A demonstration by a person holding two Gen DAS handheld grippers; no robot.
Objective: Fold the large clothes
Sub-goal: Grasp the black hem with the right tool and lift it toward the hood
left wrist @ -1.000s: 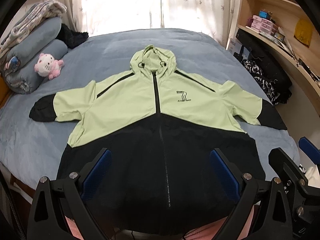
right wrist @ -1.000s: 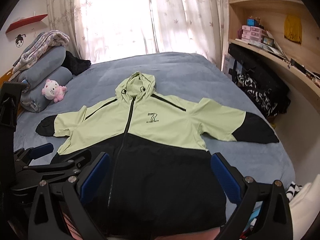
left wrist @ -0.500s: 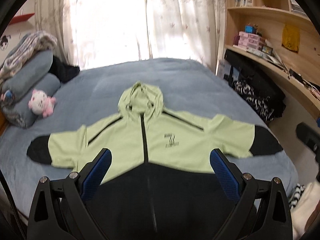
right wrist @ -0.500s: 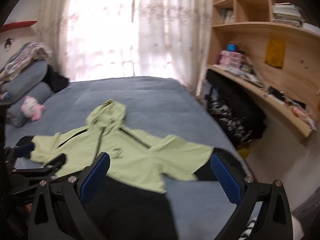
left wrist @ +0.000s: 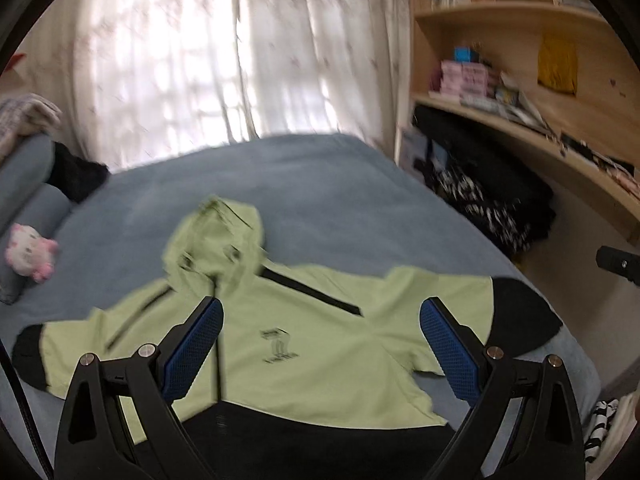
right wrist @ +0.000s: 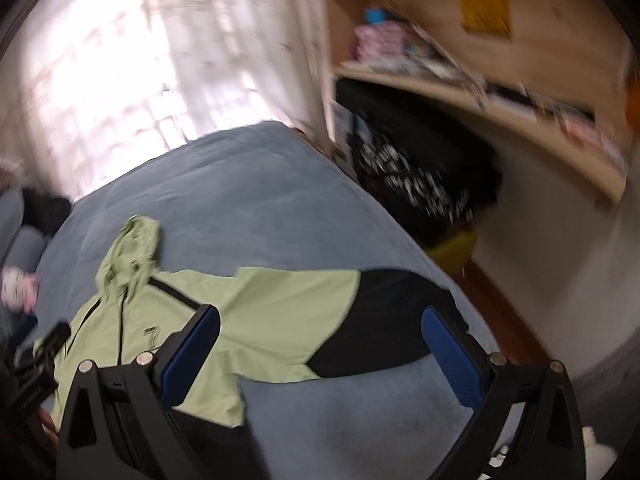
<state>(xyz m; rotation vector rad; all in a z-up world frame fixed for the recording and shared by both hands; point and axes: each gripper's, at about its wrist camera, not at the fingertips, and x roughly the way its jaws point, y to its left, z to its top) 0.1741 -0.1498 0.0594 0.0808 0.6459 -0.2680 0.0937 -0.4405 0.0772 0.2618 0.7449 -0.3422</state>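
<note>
The jacket lay spread flat, unfolded, across the bed. Both the left gripper and right gripper gaped empty; every fold remained.

Jacket: thin, smooth woven cloth with a faint sheen, pale green above and matt black at cuffs and hem, lying on a bed covered in soft, matt blue-grey fabric. Left gripper and right gripper: matt black moulded plastic arms with bright metal screw heads, the jaws faced with blue, finely textured rubbery pads. Background: plush toy of fuzzy pink-and-white pile, sheer patterned curtains, and shelves of pale, smooth matt wood.
</note>
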